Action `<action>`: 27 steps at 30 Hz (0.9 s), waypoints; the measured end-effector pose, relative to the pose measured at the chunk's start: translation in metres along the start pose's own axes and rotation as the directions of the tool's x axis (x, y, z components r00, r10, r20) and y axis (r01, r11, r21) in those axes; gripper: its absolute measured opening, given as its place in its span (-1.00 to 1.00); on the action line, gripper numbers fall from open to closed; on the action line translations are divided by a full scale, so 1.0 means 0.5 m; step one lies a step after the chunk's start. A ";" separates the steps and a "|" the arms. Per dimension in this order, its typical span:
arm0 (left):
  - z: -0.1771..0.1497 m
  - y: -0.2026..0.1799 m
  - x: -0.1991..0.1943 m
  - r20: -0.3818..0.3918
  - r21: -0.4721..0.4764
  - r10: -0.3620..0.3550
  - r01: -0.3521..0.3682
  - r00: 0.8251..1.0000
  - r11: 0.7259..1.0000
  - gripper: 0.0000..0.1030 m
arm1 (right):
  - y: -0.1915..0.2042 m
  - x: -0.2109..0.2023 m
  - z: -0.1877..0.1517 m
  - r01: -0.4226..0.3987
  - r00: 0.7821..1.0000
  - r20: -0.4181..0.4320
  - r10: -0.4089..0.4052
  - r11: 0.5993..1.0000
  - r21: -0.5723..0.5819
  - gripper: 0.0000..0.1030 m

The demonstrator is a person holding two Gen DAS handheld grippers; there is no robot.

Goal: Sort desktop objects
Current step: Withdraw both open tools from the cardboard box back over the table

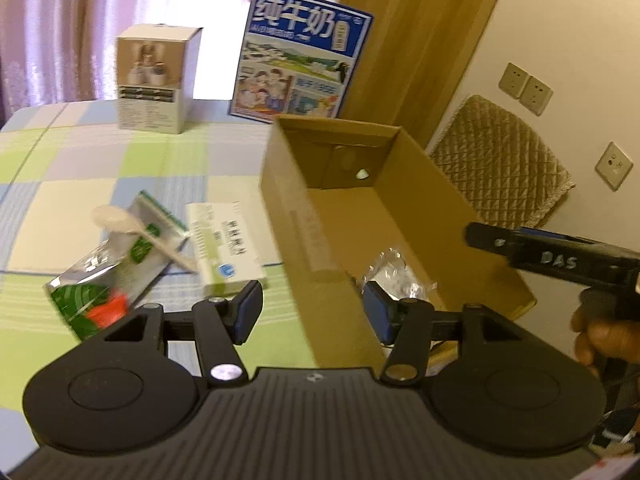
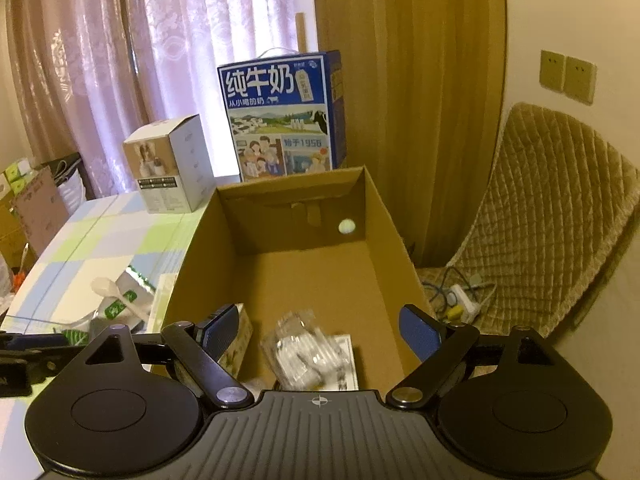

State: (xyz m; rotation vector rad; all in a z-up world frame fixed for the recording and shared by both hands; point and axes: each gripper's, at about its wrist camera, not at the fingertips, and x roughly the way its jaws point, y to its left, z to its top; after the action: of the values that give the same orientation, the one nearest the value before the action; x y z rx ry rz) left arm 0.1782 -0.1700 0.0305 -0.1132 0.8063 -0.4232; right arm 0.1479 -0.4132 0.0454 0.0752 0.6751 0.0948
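Note:
An open cardboard box stands on the checkered table. Inside it lie a clear plastic packet, a small green-white box and a white booklet. Left of the box on the table lie a white-green medicine box, a silver-green pouch and a white plastic spoon. My left gripper is open and empty, straddling the box's near left wall. My right gripper is open and empty above the box's near end; it also shows in the left wrist view.
A white product box and a blue milk carton case stand at the table's far side. A quilted chair and a power strip on the floor are to the right. Curtains hang behind.

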 end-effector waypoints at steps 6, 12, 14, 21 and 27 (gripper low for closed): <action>-0.037 0.033 -0.053 0.007 -0.040 0.023 -0.023 1.000 0.999 0.10 | 0.031 -0.039 -0.035 -0.008 0.999 -0.034 0.008 1.000 0.001 0.66; -0.070 0.049 -0.102 0.007 -0.062 0.037 -0.036 0.999 0.997 0.15 | 0.079 -0.081 -0.066 -0.030 0.998 -0.051 0.029 1.000 -0.010 0.68; -0.081 0.053 -0.120 0.011 -0.064 0.041 -0.040 0.999 0.997 0.19 | 0.095 -0.093 -0.074 -0.038 0.998 -0.053 0.037 0.999 -0.019 0.70; -0.114 0.084 -0.187 0.034 -0.071 0.067 -0.064 0.997 0.995 0.58 | 0.140 -0.128 -0.095 -0.058 0.997 -0.055 0.056 0.998 -0.037 0.76; -0.141 0.125 -0.237 0.055 -0.102 0.102 -0.096 0.993 0.990 0.76 | 0.184 -0.149 -0.114 -0.094 0.994 -0.054 0.091 0.994 -0.052 0.82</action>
State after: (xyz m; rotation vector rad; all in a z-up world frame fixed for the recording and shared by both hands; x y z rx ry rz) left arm 0.0749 -0.0605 0.0458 -0.1765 0.7700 -0.2842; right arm 0.0488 -0.3278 0.0564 0.0516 0.7204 0.2047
